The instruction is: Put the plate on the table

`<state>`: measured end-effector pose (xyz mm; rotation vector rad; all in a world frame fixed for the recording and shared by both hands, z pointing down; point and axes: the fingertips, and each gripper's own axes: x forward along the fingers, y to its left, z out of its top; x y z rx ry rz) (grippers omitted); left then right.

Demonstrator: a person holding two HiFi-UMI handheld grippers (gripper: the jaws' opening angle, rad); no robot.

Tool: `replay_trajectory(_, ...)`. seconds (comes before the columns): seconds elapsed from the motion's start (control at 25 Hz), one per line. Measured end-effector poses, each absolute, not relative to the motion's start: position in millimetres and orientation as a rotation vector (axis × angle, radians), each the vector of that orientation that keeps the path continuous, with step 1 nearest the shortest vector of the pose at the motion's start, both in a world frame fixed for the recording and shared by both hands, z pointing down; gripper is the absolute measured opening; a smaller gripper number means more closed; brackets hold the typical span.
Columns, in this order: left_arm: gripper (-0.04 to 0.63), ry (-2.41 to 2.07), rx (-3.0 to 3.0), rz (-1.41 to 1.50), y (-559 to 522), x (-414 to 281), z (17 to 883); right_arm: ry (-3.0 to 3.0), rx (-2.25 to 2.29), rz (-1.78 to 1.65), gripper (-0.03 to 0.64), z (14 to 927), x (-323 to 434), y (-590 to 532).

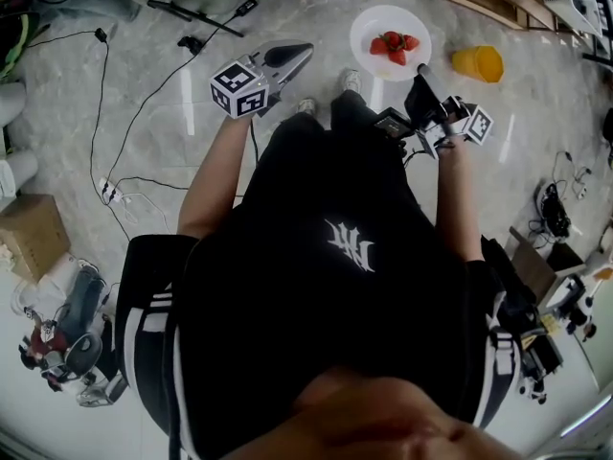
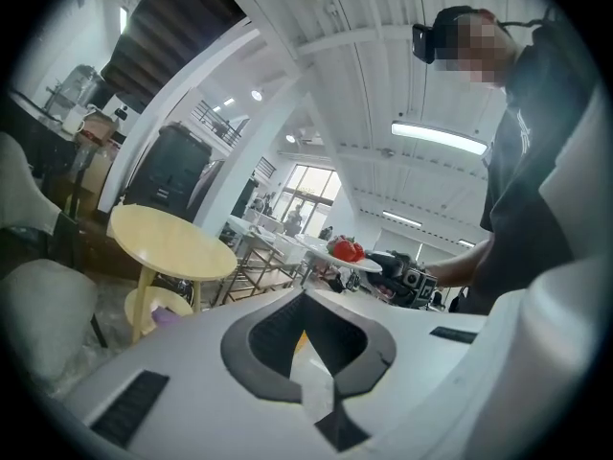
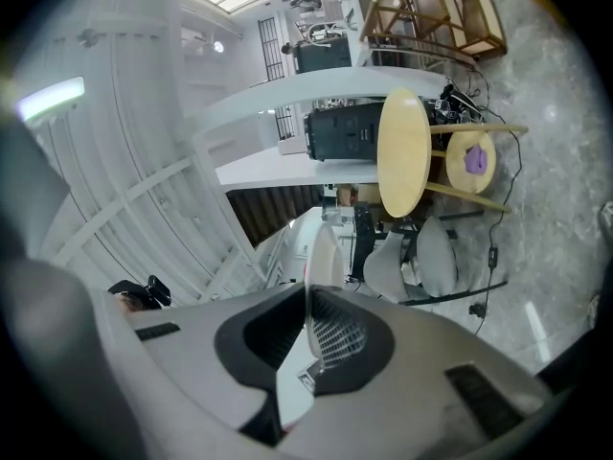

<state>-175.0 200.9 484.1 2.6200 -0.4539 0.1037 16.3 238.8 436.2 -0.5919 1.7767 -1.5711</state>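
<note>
Two grippers show in the head view, held out over a shiny grey stone floor (image 1: 144,113) with thin black cables (image 1: 96,123) on it. The right gripper (image 1: 420,73) is clamped on the rim of a round white plate (image 1: 378,22). The plate is up in the air, not on the table, and red strawberries (image 1: 394,46) lie on it. Only this view shows the orange cup (image 1: 477,63) standing on the floor just beside the plate.

The right gripper view looks at the plate from its side, so it is just a thin white curved edge between the dark ribbed pads, which squeeze it.

The left gripper view shows the left gripper (image 2: 308,333) with its jaws closed together and nothing between them. In the head view it ends in one smooth grey pointed tip. Past it, this view shows the plate held flat with the red fruit on top, and the other gripper's black body under it.

Both gripper views show a round pale yellow tabletop (image 2: 168,242) on thin legs, smooth and bare, well apart from the plate. A smaller round shelf (image 3: 469,137) sits lower down with a small purple thing (image 3: 476,158) on it
</note>
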Motion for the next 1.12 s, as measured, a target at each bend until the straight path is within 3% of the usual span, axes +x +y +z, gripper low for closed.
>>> replay_trajectory(0.6,0.002,-0.56,2.61,0.142,206,-173,467,1.802,-0.459,-1.587,0.02,427,19,225)
replay_trajectory(1.12,0.002,-0.665,2.591,0.229,90,-55,461,1.787,-0.361,-1.608,0.02,440,147,105)
